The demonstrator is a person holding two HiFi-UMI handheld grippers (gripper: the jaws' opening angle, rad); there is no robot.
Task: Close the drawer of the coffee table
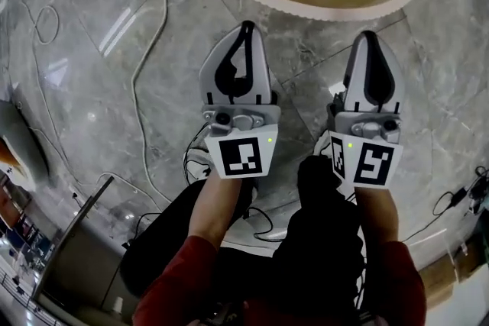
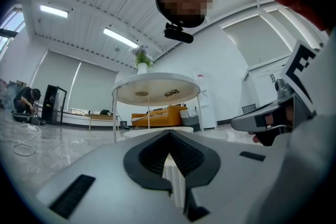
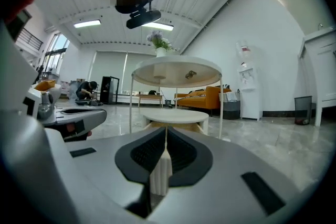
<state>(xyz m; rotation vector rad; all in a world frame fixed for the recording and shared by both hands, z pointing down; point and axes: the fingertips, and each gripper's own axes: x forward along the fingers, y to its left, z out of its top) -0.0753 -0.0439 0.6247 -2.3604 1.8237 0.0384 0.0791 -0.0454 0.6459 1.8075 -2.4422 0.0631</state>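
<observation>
The coffee table's drawer (image 1: 336, 5) stands pulled out at the top of the head view, cream inside with a curved white front. Both grippers point toward it over the marble floor, a short way from its front. My left gripper (image 1: 246, 27) is shut with nothing in it, and my right gripper (image 1: 367, 36) is shut and empty beside it. In the left gripper view the closed jaw tips (image 2: 169, 135) face the round white table (image 2: 156, 87), with the drawer (image 2: 157, 131) low beneath it. In the right gripper view the shut jaws (image 3: 166, 132) line up with the drawer (image 3: 173, 115) under the tabletop (image 3: 176, 72).
A white cable (image 1: 145, 50) snakes across the floor to the left. A metal frame (image 1: 76, 240) stands at the lower left. A flower vase (image 3: 160, 44) sits on the table. Behind are an orange sofa (image 3: 202, 97), a bin (image 3: 302, 110) and a crouching person (image 3: 86, 91).
</observation>
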